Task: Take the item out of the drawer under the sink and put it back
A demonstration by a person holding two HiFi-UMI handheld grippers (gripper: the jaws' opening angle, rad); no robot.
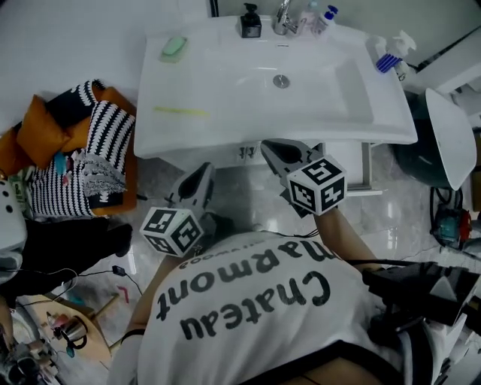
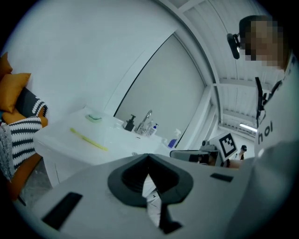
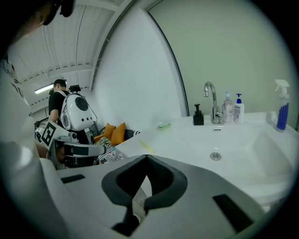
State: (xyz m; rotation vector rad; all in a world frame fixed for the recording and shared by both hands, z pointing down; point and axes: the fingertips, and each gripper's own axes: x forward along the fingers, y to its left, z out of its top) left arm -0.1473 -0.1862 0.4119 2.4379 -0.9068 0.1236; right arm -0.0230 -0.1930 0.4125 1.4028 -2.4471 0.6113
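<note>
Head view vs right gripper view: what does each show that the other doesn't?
Head view only: the printed shirt, the marbled floor, the cabinet front under the sink, and clutter on the floor.

Right gripper view only: a person in the background, a white rounded machine, a ceiling light, and the right gripper with its fingers together and nothing between them.

Both: sink, faucet, black dispenser, green soap, blue spray bottle, orange cushions, left gripper.
</note>
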